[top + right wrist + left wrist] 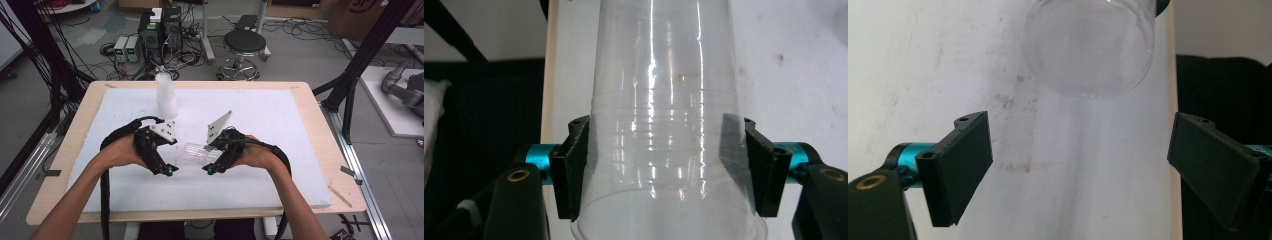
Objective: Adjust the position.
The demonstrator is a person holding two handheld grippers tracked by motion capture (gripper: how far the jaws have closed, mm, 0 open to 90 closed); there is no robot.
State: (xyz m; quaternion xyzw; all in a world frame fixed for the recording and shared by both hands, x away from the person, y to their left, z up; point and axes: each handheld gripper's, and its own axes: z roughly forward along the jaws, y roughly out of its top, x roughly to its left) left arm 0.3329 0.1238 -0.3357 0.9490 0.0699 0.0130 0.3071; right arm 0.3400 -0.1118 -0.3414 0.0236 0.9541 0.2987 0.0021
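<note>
A clear plastic cup (196,152) lies on its side in the air between my two hands, just above the white mat (280,130). My right gripper (210,170) is shut on the cup (664,100): its pads (574,165) press the wall near the wide rim, which faces the camera. My left gripper (170,171) is to the left of the cup and apart from it. In the left gripper view my left gripper (1078,165) is open and empty, and the cup's round base (1088,47) hangs ahead of it.
A tall stack of clear cups (166,95) stands upright at the back of the mat, left of centre. The mat covers a wooden table (320,115). Beyond the table are a stool (244,45), computer boxes (160,30) and loose cables.
</note>
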